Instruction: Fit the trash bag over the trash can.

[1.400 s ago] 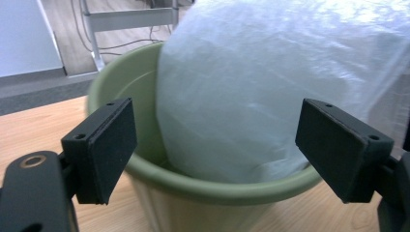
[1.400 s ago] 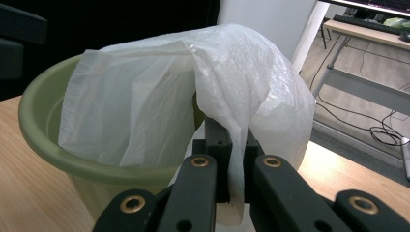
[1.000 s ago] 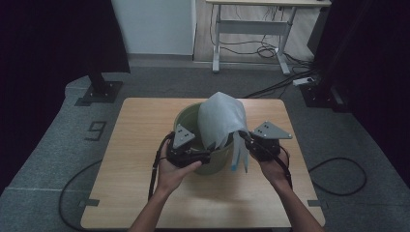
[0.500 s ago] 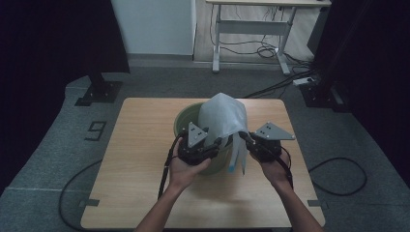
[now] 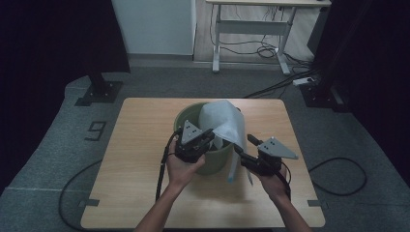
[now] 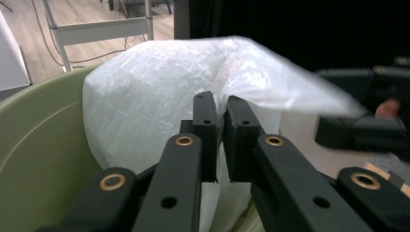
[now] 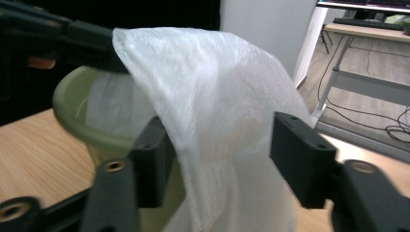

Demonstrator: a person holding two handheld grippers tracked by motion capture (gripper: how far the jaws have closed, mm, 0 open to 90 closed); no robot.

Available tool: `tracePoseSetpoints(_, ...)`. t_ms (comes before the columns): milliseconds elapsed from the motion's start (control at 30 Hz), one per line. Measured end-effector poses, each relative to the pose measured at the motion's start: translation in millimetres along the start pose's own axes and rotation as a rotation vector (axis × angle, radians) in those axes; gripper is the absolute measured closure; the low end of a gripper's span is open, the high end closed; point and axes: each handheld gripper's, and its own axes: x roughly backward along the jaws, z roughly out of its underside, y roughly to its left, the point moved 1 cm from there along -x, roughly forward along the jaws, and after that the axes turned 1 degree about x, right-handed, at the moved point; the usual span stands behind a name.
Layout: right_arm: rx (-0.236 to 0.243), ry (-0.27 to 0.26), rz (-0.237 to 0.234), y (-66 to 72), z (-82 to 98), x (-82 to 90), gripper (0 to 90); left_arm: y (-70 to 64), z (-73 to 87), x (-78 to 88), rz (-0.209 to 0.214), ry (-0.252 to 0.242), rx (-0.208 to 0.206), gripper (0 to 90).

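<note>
White plastic bag [image 6: 159, 106] seemingly pinched by left gripper [image 6: 220, 108], right gripper [image 7: 217, 145] just released.

White bag [image 7: 212, 111] draped between spread fingers [image 7: 302, 164] (just opening), green bin [image 7: 80, 104]

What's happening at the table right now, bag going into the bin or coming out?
A person is fitting a white plastic bag into a green bin on the wooden table. The left tool has just closed, pinching the bag at the bin's rim. The right tool has just been opening, and the bag hangs loose between its jaws. The bag is not yet spread over the rim.
</note>
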Motion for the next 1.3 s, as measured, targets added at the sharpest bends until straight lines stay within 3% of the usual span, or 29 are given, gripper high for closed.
tracePoseSetpoints(33, -0.022, -0.013, 0.005, 3.7, 8.6, 4.1, 35.0, 1.6, 0.5, 1.3, 0.01, -0.012, 0.001, 86.6)
tracePoseSetpoints(300, -0.048, -0.005, 0.007, 23.9, 39.4, 9.2, 28.8, 6.5, -1.8, 4.3, 0.017, -0.034, 0.028, 89.4)
tracePoseSetpoints(367, -0.067, -0.013, 0.034, 34.6, 59.4, 3.3, 26.4, 5.8, -2.5, 7.2, 0.016, -0.046, 0.037, 89.4)
tracePoseSetpoints(433, -0.074, -0.008, 0.048, 38.1, 66.7, 0.0, 24.9, 4.2, -3.3, 8.6, 0.013, -0.049, 0.029, 89.4)
tracePoseSetpoints(467, -0.08, 0.008, 0.077, 41.5, 74.7, -5.2, 23.2, 3.4, -3.9, 9.3, 0.009, -0.05, 0.025, 89.4)
tracePoseSetpoints(567, -0.124, 0.062, 0.122, 43.0, 89.1, -21.1, 20.3, 3.2, -7.2, 11.3, 0.014, -0.05, 0.024, 89.4)
tracePoseSetpoints(667, -0.147, 0.072, 0.134, 40.7, 91.5, -27.6, 21.3, 4.4, -8.1, 12.2, 0.02, -0.053, 0.029, 89.3)
tracePoseSetpoints(700, -0.147, 0.086, 0.154, 38.2, 92.2, -32.0, 27.6, 5.5, -7.8, 12.6, 0.025, -0.052, 0.033, 89.3)
tracePoseSetpoints(733, -0.147, 0.086, 0.154, 38.2, 92.2, -32.0, 27.6, 5.5, -7.8, 12.6, 0.025, -0.052, 0.033, 89.3)
tracePoseSetpoints(767, -0.149, 0.086, 0.157, 36.5, 92.8, -34.0, 33.6, 6.3, -7.0, 13.4, 0.031, -0.052, 0.036, 89.3)
tracePoseSetpoints(800, -0.133, 0.079, 0.15, 32.2, 94.3, -35.8, 48.8, 6.9, -6.5, 14.1, 0.032, -0.052, 0.034, 89.4)
tracePoseSetpoints(933, -0.123, 0.076, 0.176, 19.5, 93.9, -33.2, 67.3, 10.5, -5.0, 17.9, 0.046, -0.051, 0.039, 89.5)
tracePoseSetpoints(967, -0.09, 0.064, 0.189, 13.3, 91.0, -28.7, 74.8, 12.4, -4.7, 20.1, 0.066, -0.054, 0.048, 89.5)
tracePoseSetpoints(1000, -0.09, 0.064, 0.189, 13.3, 91.0, -28.7, 74.8, 12.4, -4.7, 20.1, 0.066, -0.054, 0.048, 89.6)
tracePoseSetpoints(1033, -0.044, 0.059, 0.199, 10.4, 86.7, -24.4, 81.6, 12.7, -4.8, 21.0, 0.07, -0.055, 0.047, 89.5)
tracePoseSetpoints(1100, -0.027, 0.05, 0.206, 8.6, 83.2, -21.2, 83.9, 12.6, -4.6, 23.2, 0.075, -0.058, 0.041, 89.6)
tracePoseSetpoints(1167, 0.0, 0.001, 0.227, 2.6, 67.7, -9.2, 88.2, 15.4, -3.7, 27.8, 0.072, -0.061, 0.038, 89.5)
tracePoseSetpoints(1200, 0.0, 0.001, 0.227, 2.6, 67.7, -9.2, 88.2, 15.4, -3.7, 27.8, 0.072, -0.061, 0.038, 89.6)
tracePoseSetpoints(1233, 0.009, -0.04, 0.237, -2.6, 52.8, -0.6, 88.3, 18.1, -3.1, 30.2, 0.071, -0.064, 0.044, 89.6)
tracePoseSetpoints(1267, 0.009, -0.04, 0.237, -2.6, 52.8, -0.6, 88.3, 20.2, -2.7, 31.9, 0.072, -0.065, 0.049, 89.6)
tracePoseSetpoints(1300, 0.009, -0.062, 0.231, -6.2, 40.6, 3.9, 88.3, 25.6, -1.0, 35.8, 0.074, -0.067, 0.059, 89.5)
